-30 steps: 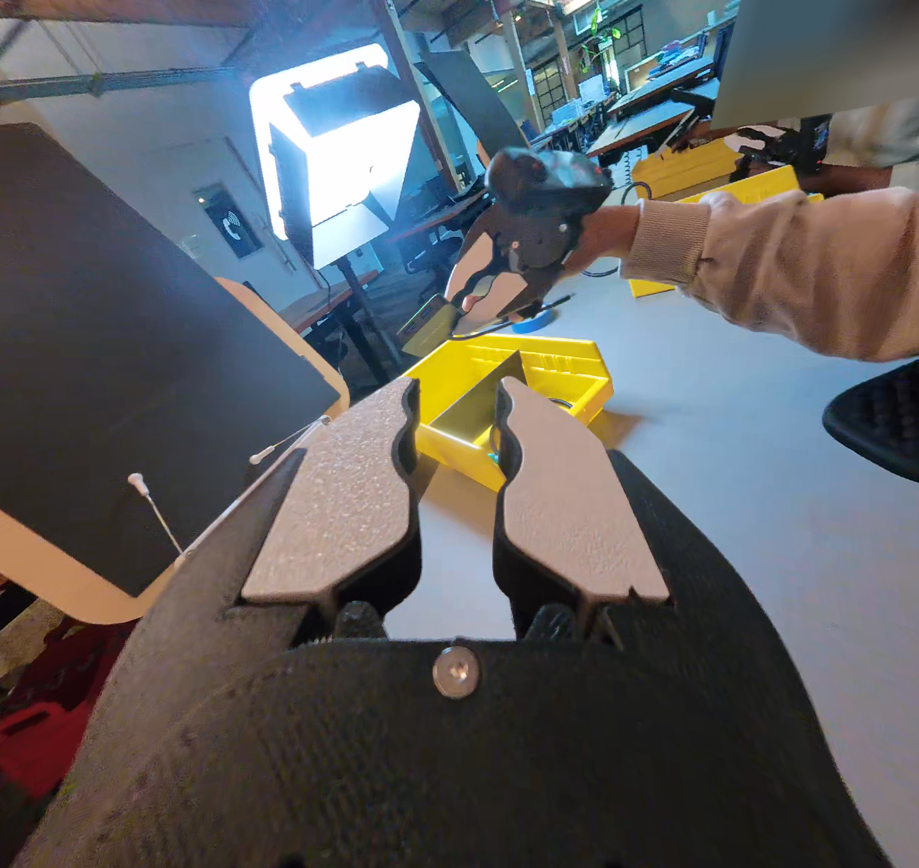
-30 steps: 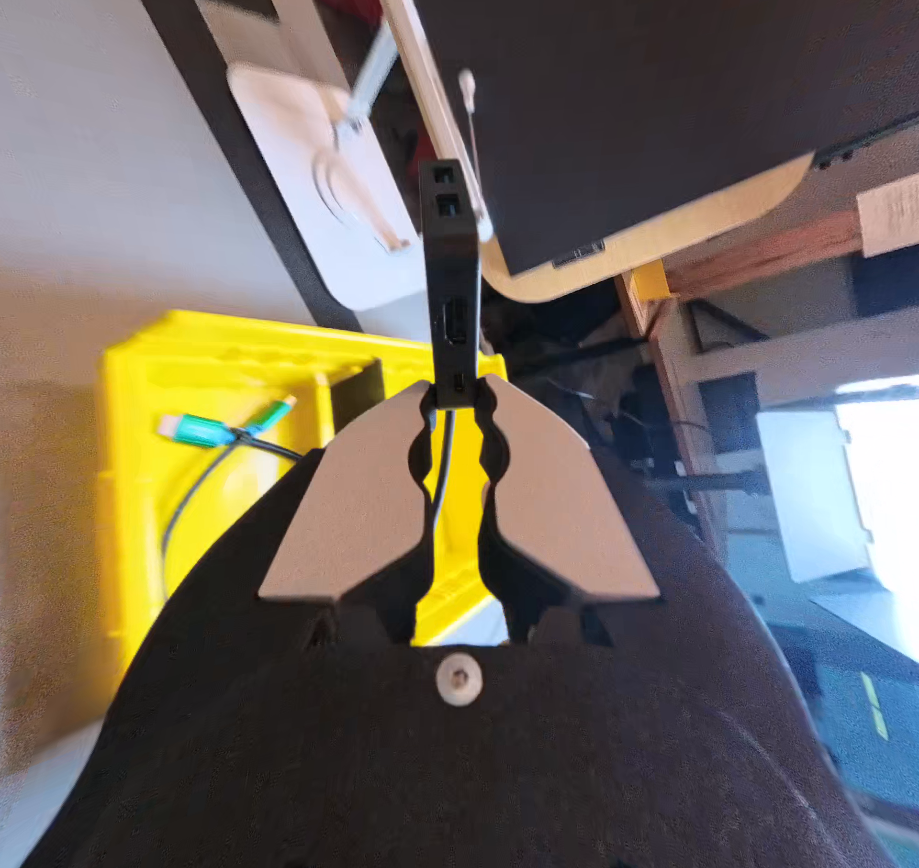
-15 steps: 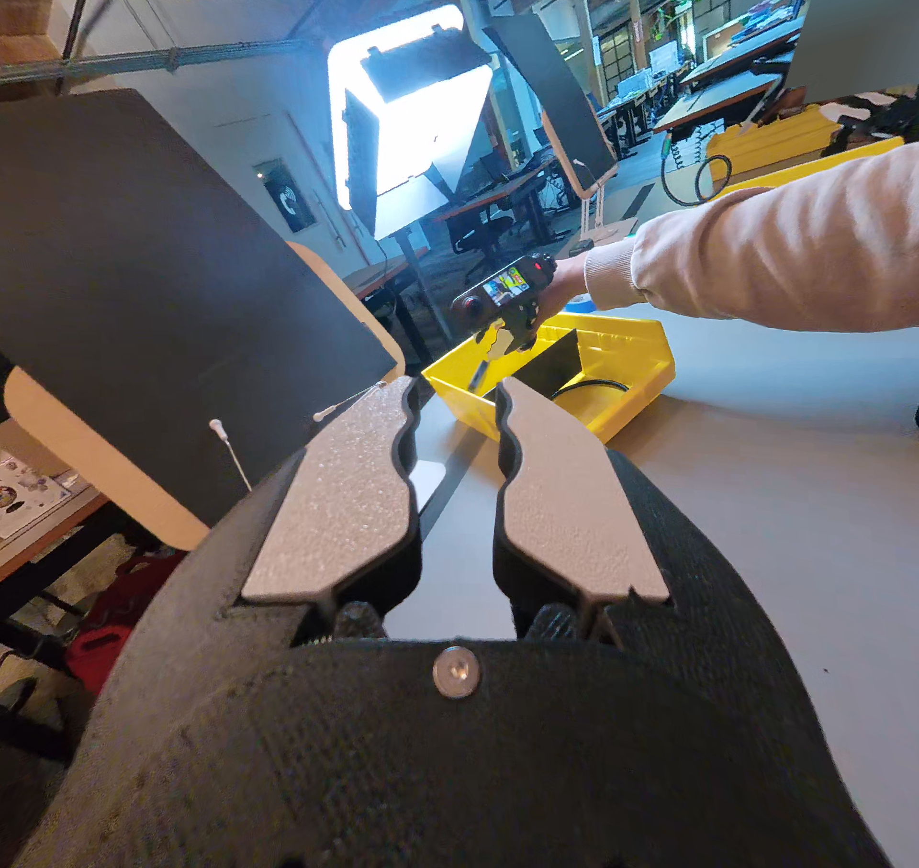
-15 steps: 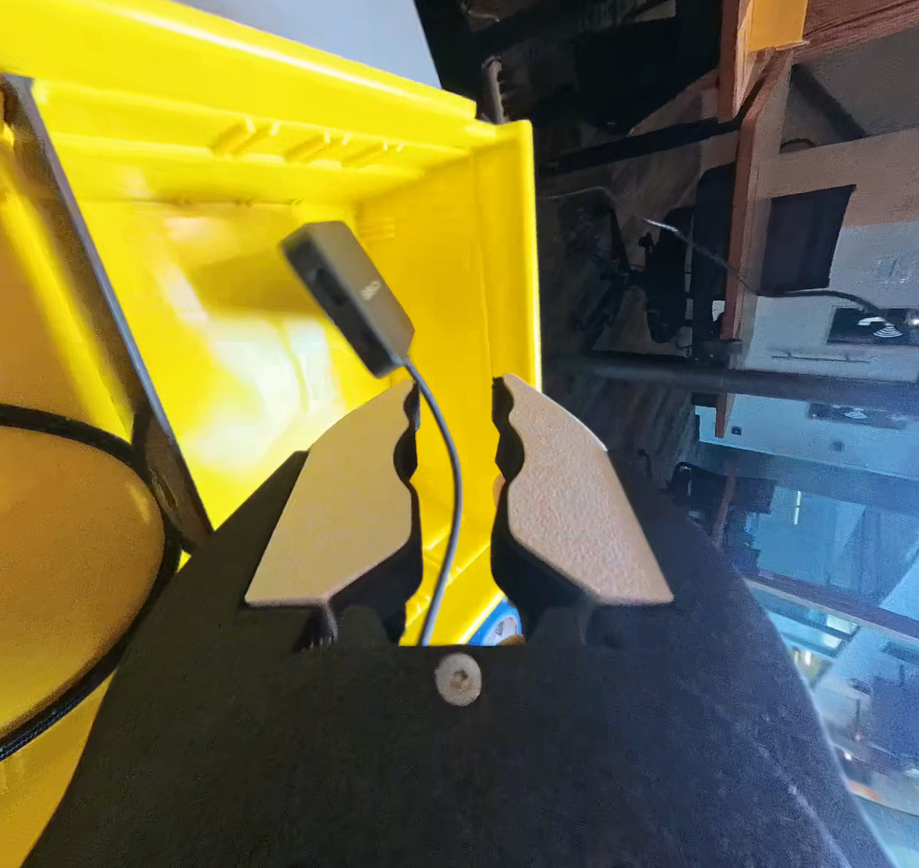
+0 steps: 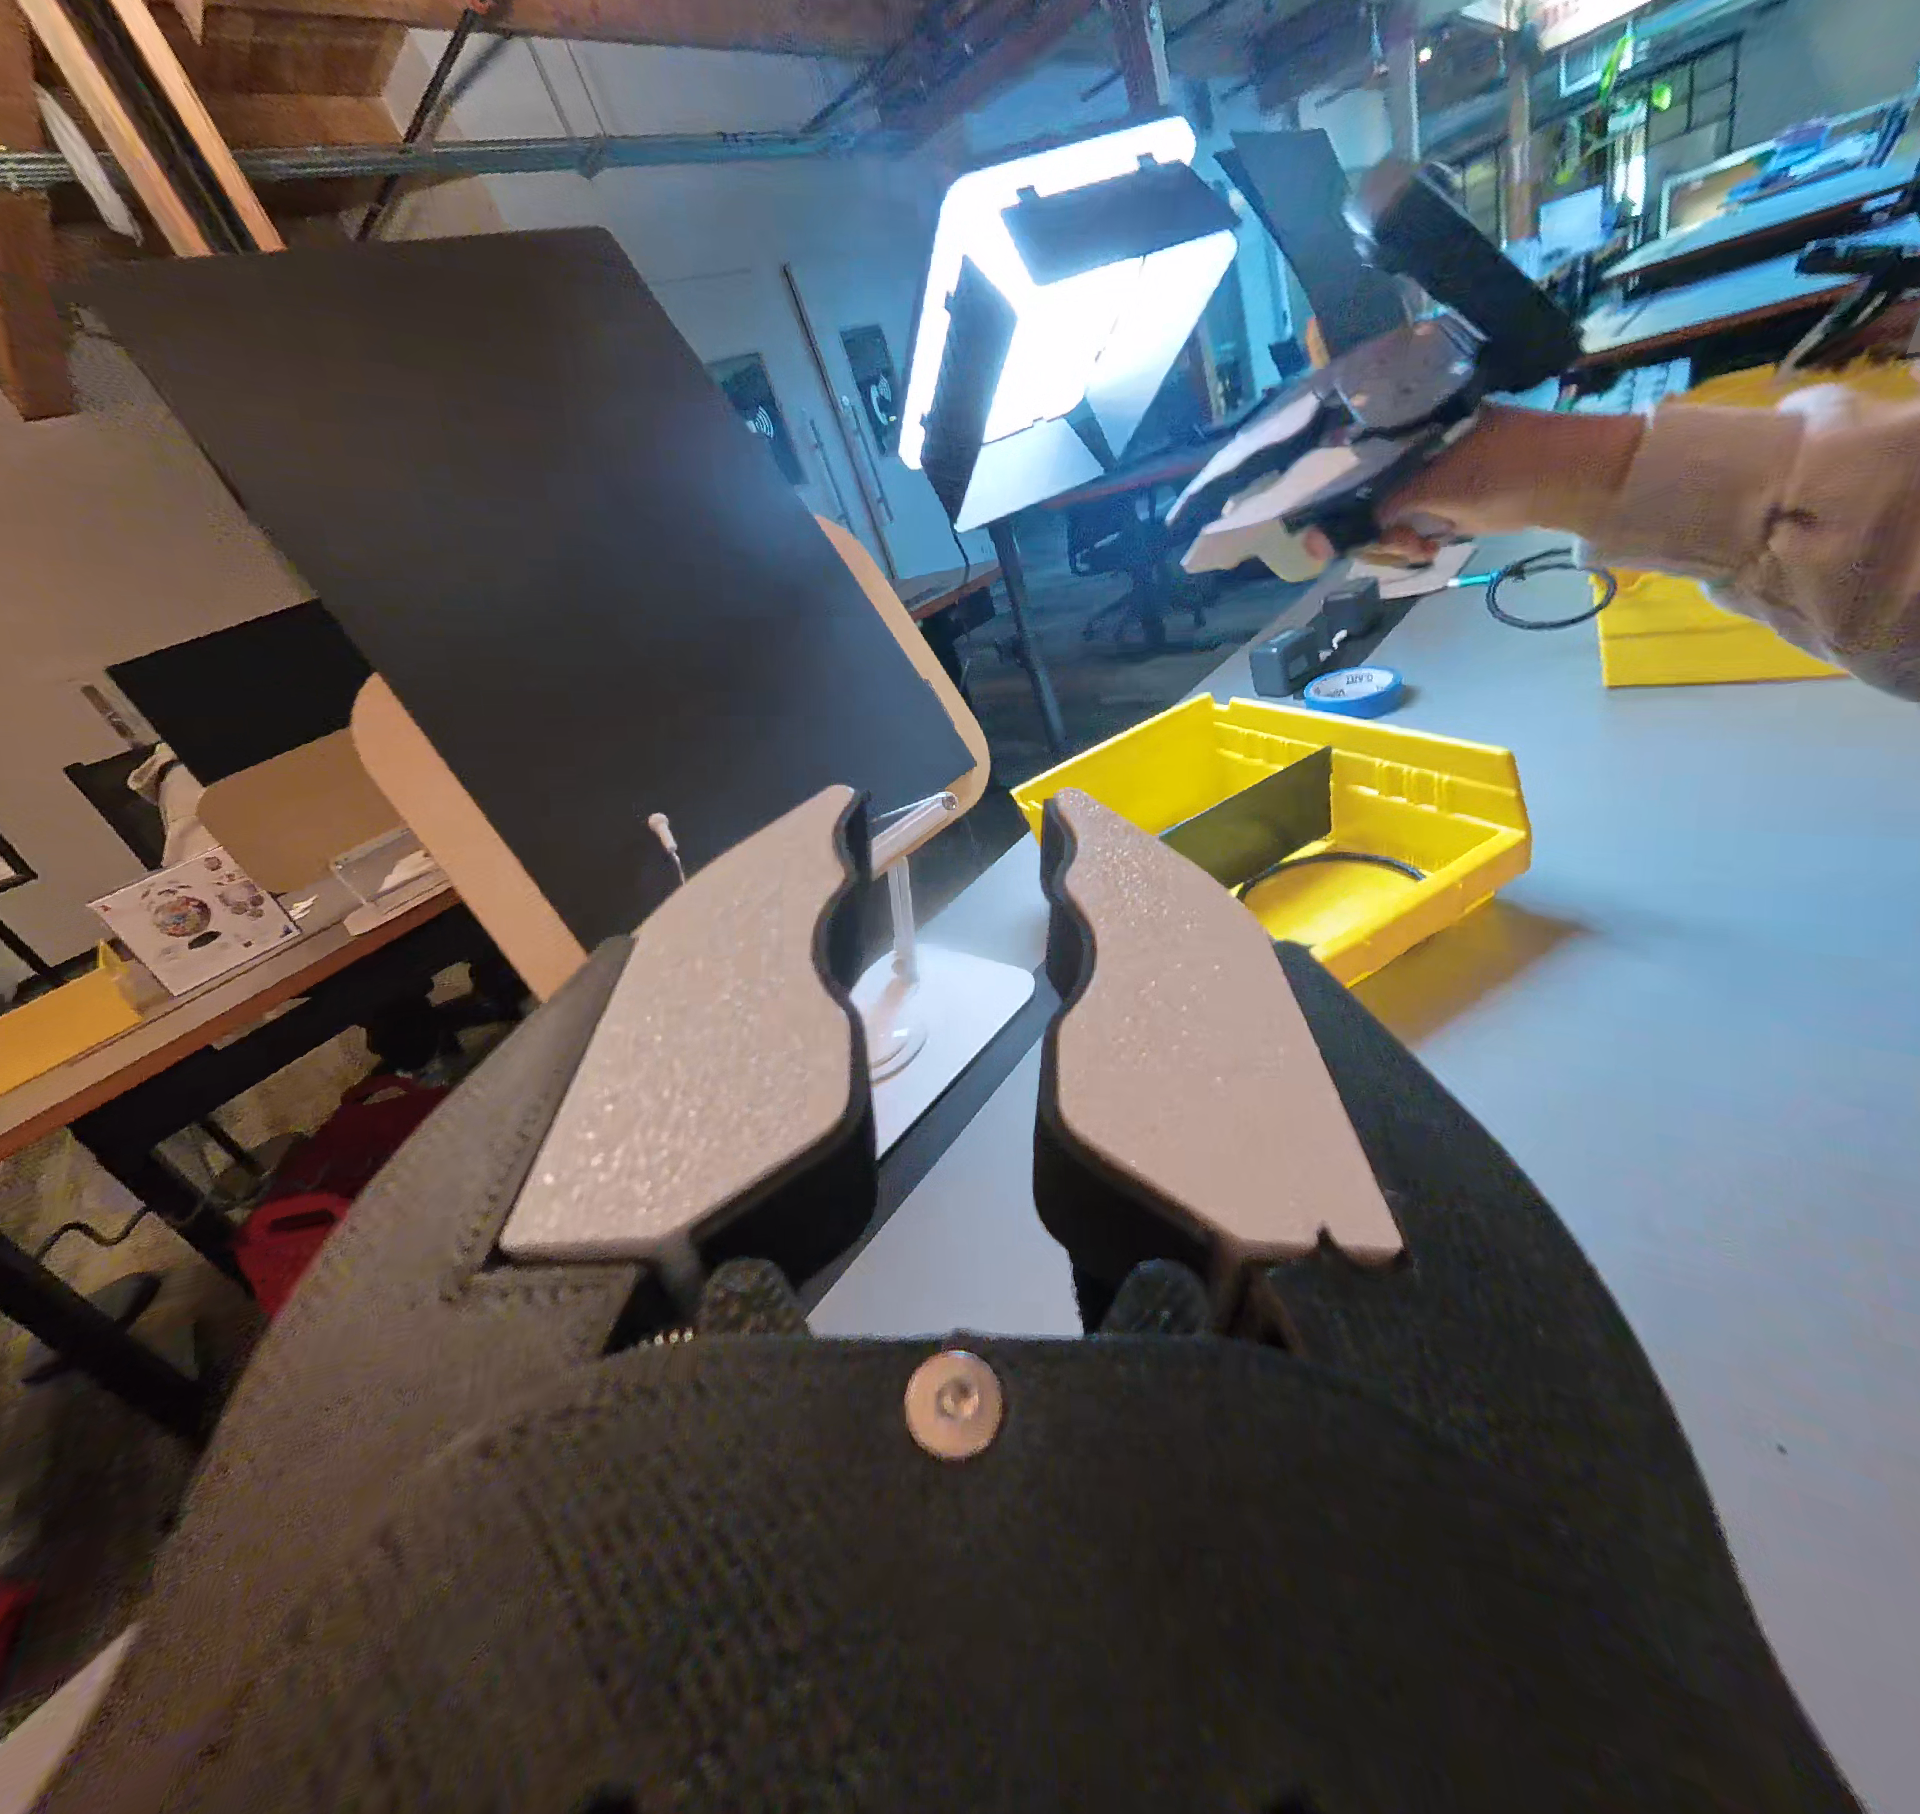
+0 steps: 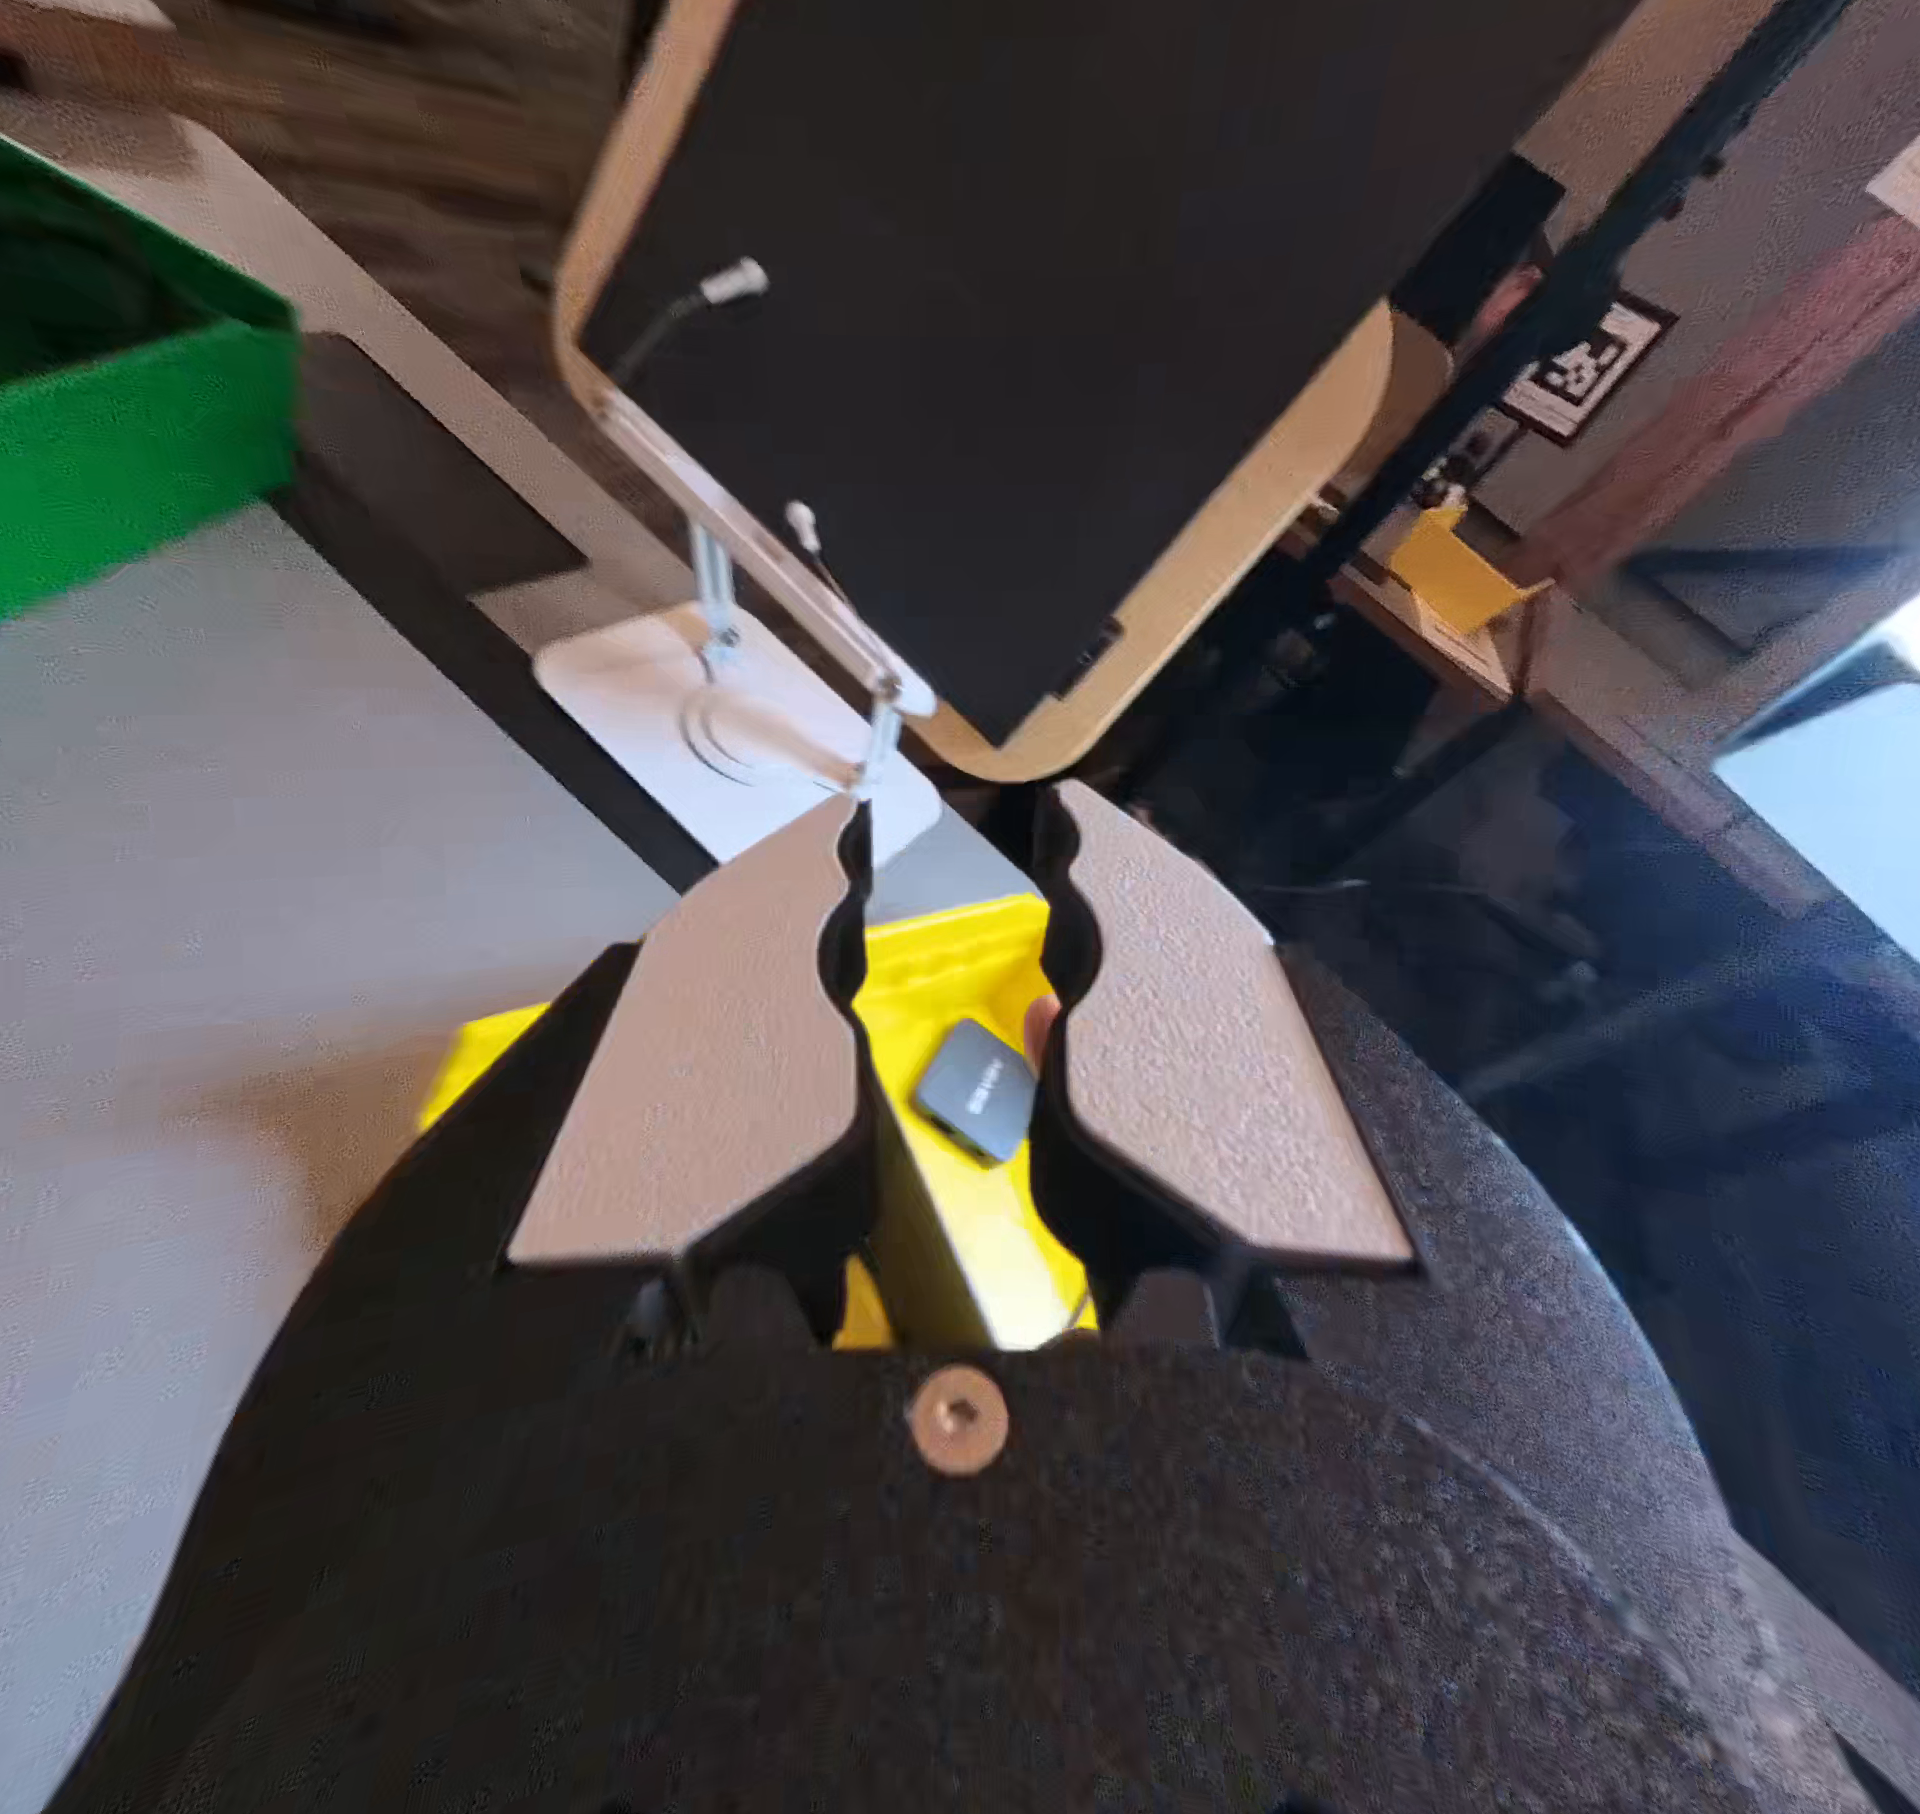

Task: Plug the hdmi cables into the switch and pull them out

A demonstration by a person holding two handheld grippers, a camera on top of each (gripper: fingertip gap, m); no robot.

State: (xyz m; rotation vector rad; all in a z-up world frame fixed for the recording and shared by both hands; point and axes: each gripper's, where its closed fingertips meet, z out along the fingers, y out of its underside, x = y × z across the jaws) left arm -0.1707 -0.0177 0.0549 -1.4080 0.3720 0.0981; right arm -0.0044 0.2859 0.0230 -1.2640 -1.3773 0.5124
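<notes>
glossy plastic bin (image 5: 1392, 788), matt table (image 5: 1662, 1089)

Open grey desk (image 5: 1662, 1089) stretches right of the yellow bin (image 5: 1434, 855), which sits near the desk's far edge. A black divider (image 5: 1262, 814) splits the bin; a tilted black panel (image 5: 540, 559) on a white stand (image 5: 935, 1011) overhangs that edge, crowding approach from the left.
</notes>
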